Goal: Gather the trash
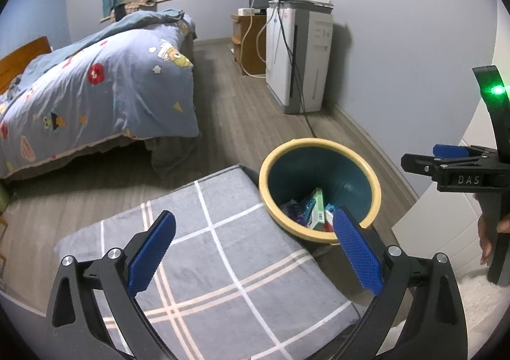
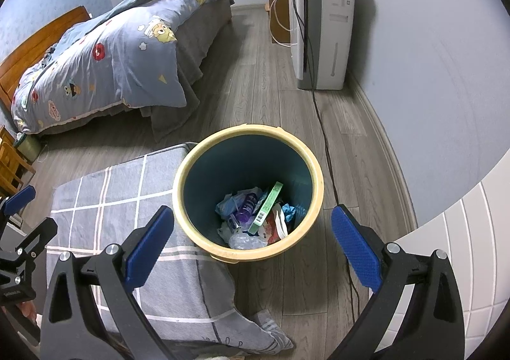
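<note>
On the wood floor [image 2: 255, 73], touching the right edge of a grey checked cushion [image 2: 121, 200], a trash bin [image 2: 314, 175] is standing upright: yellow rim, dark teal inside. Trash is sitting at its bottom: a green carton [image 2: 267, 205] leaning upright, purple bottle [image 2: 247, 207], blue wrappers [image 2: 228, 204], clear crumpled plastic [image 2: 245, 240], a red-white packet [image 2: 274, 227]. Lower pieces are overlapping, hard to separate. Left gripper [image 1: 255, 251] is hanging wide open over the cushion, holding nothing; right gripper [image 2: 253, 245] is gaping wide above the bin's near rim, empty too. A bed [image 2: 121, 51] is showing behind.
</note>
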Motion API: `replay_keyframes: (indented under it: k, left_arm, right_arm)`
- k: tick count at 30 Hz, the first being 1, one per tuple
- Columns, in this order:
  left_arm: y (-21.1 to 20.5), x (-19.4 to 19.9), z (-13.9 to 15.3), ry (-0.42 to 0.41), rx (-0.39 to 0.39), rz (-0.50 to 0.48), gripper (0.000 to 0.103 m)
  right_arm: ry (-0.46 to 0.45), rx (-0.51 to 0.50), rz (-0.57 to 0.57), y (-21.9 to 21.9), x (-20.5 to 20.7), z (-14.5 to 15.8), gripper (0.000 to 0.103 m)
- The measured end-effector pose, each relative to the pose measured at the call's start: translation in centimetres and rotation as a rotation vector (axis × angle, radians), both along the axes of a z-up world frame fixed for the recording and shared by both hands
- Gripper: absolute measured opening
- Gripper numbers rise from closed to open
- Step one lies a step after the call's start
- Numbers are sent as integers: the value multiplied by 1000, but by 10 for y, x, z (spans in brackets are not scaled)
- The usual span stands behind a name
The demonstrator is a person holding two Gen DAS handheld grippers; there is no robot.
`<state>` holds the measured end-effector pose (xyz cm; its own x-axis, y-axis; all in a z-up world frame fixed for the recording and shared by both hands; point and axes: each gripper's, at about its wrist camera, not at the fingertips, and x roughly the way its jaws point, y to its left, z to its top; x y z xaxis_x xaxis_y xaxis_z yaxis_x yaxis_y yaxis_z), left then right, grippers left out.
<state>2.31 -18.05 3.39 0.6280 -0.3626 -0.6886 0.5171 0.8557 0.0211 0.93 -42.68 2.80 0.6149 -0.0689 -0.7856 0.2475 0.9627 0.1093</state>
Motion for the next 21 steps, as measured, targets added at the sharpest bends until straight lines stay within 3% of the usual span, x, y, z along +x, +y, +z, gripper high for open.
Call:
replay_keyframes:
  k: [21]
  left_arm:
    - [0,0,1,-1,0,-2,98]
  right_arm:
    - [-1,-3,0,0,0,2,97]
